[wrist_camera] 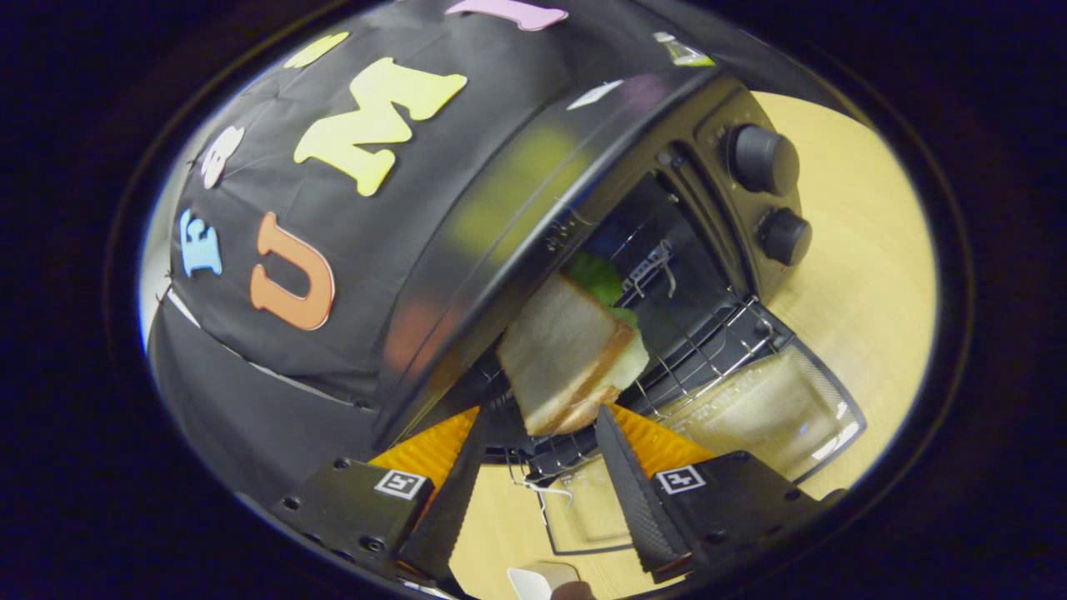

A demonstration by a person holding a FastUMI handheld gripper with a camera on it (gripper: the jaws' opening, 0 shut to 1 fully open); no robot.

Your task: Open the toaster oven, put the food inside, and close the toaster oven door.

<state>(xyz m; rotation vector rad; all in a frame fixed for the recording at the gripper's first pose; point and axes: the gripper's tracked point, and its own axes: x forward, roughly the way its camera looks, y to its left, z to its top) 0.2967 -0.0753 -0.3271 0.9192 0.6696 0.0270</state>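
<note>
Your jaws stand well apart, and the gripper has hold of nothing: neither finger presses on the sandwich, though its near end sits just ahead of the fingertips, in the gap between them. You see the sandwich as two slices of pale bread with a green leaf showing at the far end, and it appears to lie on the wire rack inside the toaster oven. Whether the right fingertip brushes the bread's corner, you cannot tell. The whole view is tilted, so the oven runs slantwise across it. Its glass door is dropped fully open and lies flat, out toward you and past your right finger, over the light wooden table. Two round knobs sit on the oven's control panel, beside the opening. A black cloth wall stands behind and beside the oven's shiny top.
</note>
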